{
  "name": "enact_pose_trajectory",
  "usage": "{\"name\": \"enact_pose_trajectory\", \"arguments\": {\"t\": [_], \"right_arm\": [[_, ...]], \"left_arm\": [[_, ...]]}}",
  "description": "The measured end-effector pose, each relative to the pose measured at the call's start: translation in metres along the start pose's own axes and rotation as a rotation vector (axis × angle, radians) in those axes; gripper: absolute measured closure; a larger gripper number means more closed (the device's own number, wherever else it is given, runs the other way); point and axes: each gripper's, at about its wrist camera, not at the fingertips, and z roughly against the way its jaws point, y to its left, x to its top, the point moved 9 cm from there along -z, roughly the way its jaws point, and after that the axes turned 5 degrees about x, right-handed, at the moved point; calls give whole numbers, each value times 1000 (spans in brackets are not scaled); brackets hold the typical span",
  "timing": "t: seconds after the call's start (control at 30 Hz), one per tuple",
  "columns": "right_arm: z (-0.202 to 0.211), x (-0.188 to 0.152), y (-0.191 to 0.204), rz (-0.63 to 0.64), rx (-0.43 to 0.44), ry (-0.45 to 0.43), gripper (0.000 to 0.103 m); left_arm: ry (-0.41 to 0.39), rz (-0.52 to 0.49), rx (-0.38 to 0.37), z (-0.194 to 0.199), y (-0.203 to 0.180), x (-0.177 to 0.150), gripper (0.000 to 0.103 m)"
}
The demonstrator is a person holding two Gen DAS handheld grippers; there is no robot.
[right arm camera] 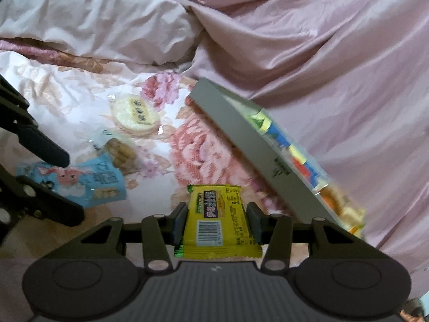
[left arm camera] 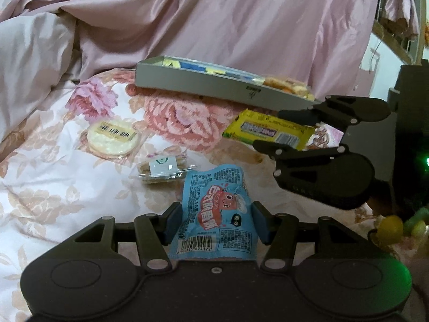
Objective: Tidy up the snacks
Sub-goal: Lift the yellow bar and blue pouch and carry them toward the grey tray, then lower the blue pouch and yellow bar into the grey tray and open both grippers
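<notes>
Holding two snacks over the bed (left arm camera: 53, 187), blue packet (left arm camera: 214, 209) pinched between left jaws (left arm camera: 213, 225), yellow packet (right arm camera: 217, 220) pinched between right jaws (right arm camera: 217, 224), gray tray (right arm camera: 241, 131) just ahead; next, probably carrying both over and dropping in gently.

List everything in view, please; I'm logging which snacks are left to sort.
blue packet: one, light blue with a pink cartoon, clamped in the left tongs
yellow packet: one, yellow with a barcode, clamped in the right tongs
round cracker: one, pale cream in clear wrap, on the bedspread
biscuit pack: one, tan in clear wrap, between cracker and blue packet
box: one, grey, behind them, holding yellow, blue and orange snacks
bedspread: one, white with pink flowers, under everything
quilt: one, pink, bunched behind the box
left tongs: one, black
right tongs: one, black
</notes>
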Motion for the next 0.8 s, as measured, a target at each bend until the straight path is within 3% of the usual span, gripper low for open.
{"name": "enact_pose_trajectory", "arguments": {"t": [0.47,0.63,0.8], "right_arm": [[18,14,-26,52,-123,-108,51],[23,19,-34,56,-155,-137,51],[29,21,-47,28,-176,-159,51]], "left_arm": [[-20,98,-144,15,-15,3,45],[20,194,-208,25,-17,0,45],[66,243,-218,33,-17,-10,45]]}}
